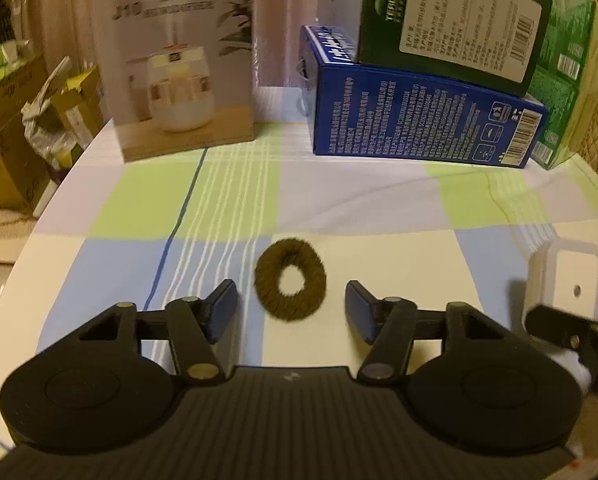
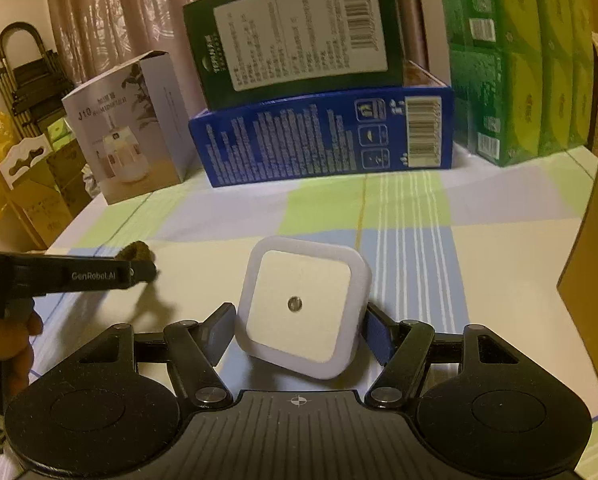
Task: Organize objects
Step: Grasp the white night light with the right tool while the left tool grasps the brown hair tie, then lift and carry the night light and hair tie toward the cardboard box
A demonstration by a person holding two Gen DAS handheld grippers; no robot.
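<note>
Item 1, brown fuzzy hair tie (image 1: 290, 286): lies flat on the checked cloth of the table (image 1: 359, 204), between the blue pads of the left claw (image 1: 291, 309). The jaws stand apart, clear of it on both sides; not yet gripped.

Item 2, white square night light (image 2: 303, 306): sits tilted between the fingers of the right claw (image 2: 299, 334), the pads close against its sides. It looks clasped, though whether it is lifted off the cloth cannot be told.

Background stock at the far edge of the table: humidifier box (image 1: 171, 60), blue box (image 1: 423, 120) with a dark green box (image 1: 451, 20) on top, green tissue packs (image 2: 519, 60).

Progress, as judged: early. Both small items are still mid-table; no container for them is in view.
</note>
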